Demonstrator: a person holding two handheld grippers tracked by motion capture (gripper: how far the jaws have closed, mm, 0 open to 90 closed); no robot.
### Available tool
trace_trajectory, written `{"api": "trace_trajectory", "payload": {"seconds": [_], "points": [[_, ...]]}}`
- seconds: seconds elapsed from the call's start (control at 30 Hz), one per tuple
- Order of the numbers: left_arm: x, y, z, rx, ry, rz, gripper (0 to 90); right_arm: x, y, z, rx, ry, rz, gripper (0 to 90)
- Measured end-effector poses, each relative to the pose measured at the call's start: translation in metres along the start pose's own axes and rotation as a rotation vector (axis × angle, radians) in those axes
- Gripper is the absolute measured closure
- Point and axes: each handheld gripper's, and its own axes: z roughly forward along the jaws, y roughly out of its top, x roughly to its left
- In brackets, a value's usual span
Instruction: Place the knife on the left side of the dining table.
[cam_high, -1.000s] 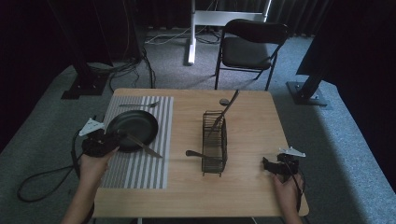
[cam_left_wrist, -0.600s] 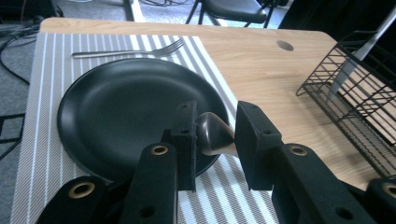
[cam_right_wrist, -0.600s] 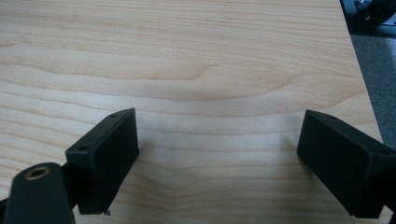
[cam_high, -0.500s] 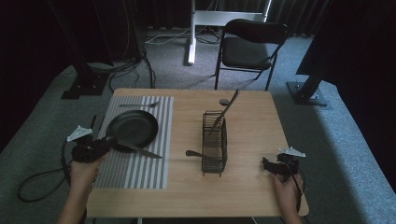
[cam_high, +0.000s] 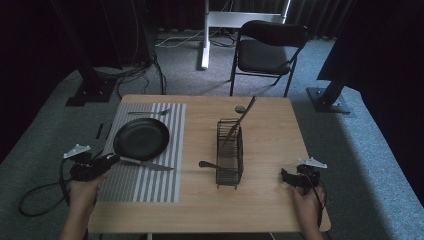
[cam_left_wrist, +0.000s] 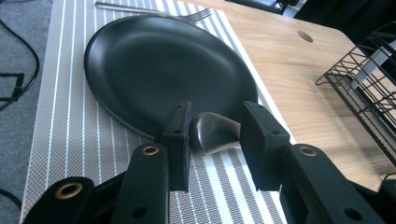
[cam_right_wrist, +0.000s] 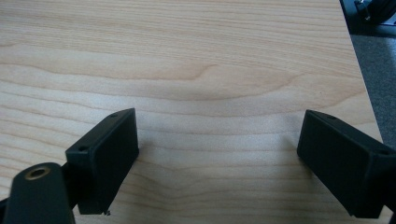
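A knife (cam_high: 150, 165) lies on the striped placemat (cam_high: 145, 187) just in front of the black plate (cam_high: 141, 138), blade pointing right. Its dark handle end (cam_left_wrist: 215, 133) sits between the jaws of my left gripper (cam_high: 114, 159), which have just been opening; a slim gap shows beside the handle, so the pads do not press it. The left gripper (cam_left_wrist: 212, 128) hangs low at the table's left edge. My right gripper (cam_high: 284, 176) rests near the front right corner, and in its own view the right gripper (cam_right_wrist: 217, 154) stands wide open over bare wood.
A fork (cam_high: 150, 112) lies behind the plate on the placemat. A black wire basket (cam_high: 230, 160) stands mid-table with a utensil leaning in it and a dark handle (cam_high: 205, 164) poking out left. A folding chair (cam_high: 267, 47) stands beyond the table.
My left hand has drawn back toward the table's left edge and sunk lower, the knife coming down onto the placemat. Its jaws stand wider. The right hand has kept still.
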Motion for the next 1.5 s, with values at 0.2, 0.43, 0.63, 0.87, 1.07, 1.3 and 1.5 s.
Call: {"api": "trace_trajectory", "payload": {"seconds": [0.2,0.43,0.63,0.87,1.07,1.3,1.5], "points": [[0.009,-0.009,0.005,0.028,0.034,-0.005,60.8,0.000,0.000,0.000,0.000,0.000,0.001,11.7],[0.018,-0.015,0.011,0.058,0.070,-0.012,57.6,0.000,0.000,0.000,0.000,0.000,0.002,11.7],[0.024,-0.020,0.018,0.078,0.088,-0.022,55.6,0.000,0.000,0.000,0.000,0.000,0.002,11.7],[0.031,-0.027,0.025,0.101,0.109,-0.040,52.9,0.000,0.000,0.000,0.000,0.000,0.002,11.7],[0.034,-0.029,0.029,0.109,0.120,-0.041,52.0,0.000,0.000,0.000,0.000,0.000,0.002,11.7],[0.038,-0.031,0.035,0.106,0.118,-0.027,51.3,0.000,0.000,0.000,0.000,0.000,0.002,11.7],[0.038,-0.032,0.043,0.137,0.163,0.004,49.6,0.000,0.000,0.000,0.001,0.000,0.001,11.7]]}}
